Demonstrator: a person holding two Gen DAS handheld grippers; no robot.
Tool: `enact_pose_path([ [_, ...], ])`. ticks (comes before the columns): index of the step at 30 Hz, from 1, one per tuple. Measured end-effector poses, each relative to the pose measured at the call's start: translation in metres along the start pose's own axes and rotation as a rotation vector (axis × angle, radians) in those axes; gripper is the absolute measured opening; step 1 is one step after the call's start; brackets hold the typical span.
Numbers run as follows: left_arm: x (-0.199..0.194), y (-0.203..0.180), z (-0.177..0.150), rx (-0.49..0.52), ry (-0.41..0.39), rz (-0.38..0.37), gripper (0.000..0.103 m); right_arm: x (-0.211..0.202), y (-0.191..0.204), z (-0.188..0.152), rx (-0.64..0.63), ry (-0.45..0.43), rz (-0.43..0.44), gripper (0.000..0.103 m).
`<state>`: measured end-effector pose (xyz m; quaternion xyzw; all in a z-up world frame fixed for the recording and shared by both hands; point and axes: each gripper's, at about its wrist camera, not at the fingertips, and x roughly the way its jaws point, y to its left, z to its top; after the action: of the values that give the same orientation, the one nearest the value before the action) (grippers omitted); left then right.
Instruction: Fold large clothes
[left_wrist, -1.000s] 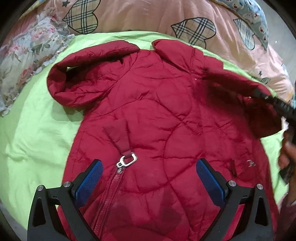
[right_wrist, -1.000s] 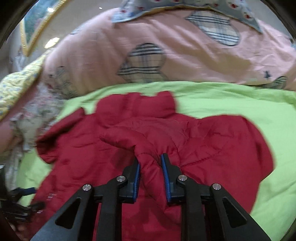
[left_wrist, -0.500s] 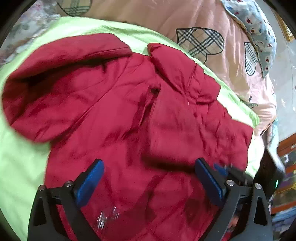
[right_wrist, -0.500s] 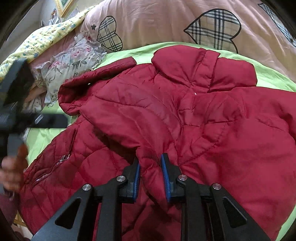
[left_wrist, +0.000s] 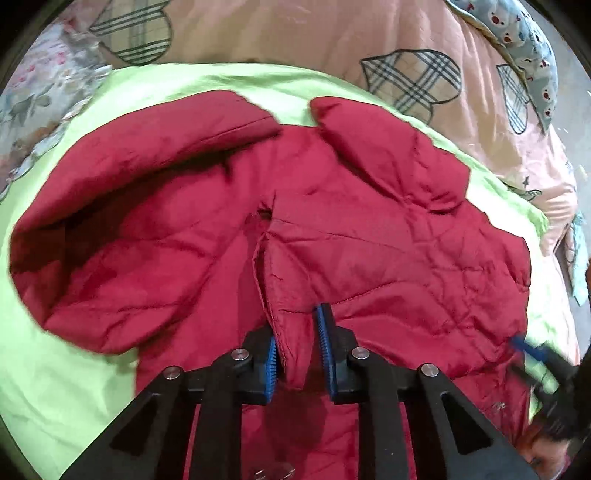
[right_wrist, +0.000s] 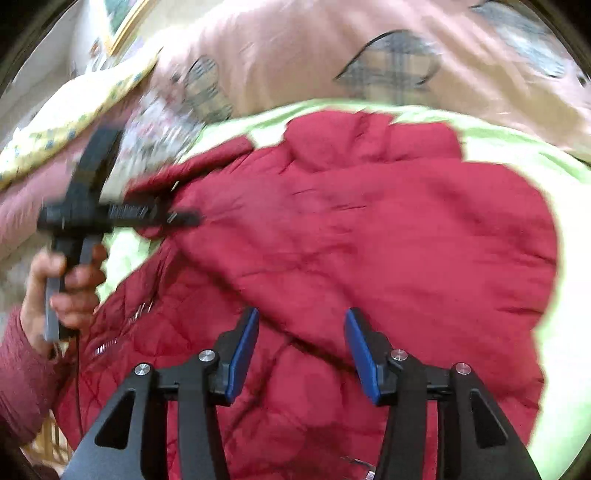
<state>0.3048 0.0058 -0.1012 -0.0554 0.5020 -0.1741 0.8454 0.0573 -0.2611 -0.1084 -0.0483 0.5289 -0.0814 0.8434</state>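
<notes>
A red quilted jacket (left_wrist: 369, 258) lies spread on a lime-green sheet (left_wrist: 55, 369), its right sleeve folded across the chest. My left gripper (left_wrist: 297, 350) is shut on the cuff end of that folded sleeve. The jacket also fills the right wrist view (right_wrist: 388, 240). My right gripper (right_wrist: 301, 350) is open and empty just above the jacket's body. The left gripper (right_wrist: 159, 216) shows there at the left, held by a hand, blurred.
A pink quilt with plaid hearts (left_wrist: 332, 40) is piled behind the jacket. A floral pillow (left_wrist: 33, 99) lies at the far left. A blue patterned pillow (left_wrist: 532, 40) lies at the far right. The right gripper's blue finger (left_wrist: 528, 349) shows at the jacket's right edge.
My right gripper let go of the sleeve and opened. My left gripper, open before, moved in and shut on the sleeve's cuff end.
</notes>
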Motion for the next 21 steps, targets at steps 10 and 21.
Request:
enact_pose_path([
  [10,-0.013,-0.011,-0.021,0.054,-0.011,0.061,0.025,0.034,-0.062,0.017,0.142,0.073,-0.201,0.051],
  [21,-0.075,-0.062,-0.036,0.179,-0.192,0.09,0.027,0.047,-0.056,0.005,0.114,0.073,-0.228,0.058],
])
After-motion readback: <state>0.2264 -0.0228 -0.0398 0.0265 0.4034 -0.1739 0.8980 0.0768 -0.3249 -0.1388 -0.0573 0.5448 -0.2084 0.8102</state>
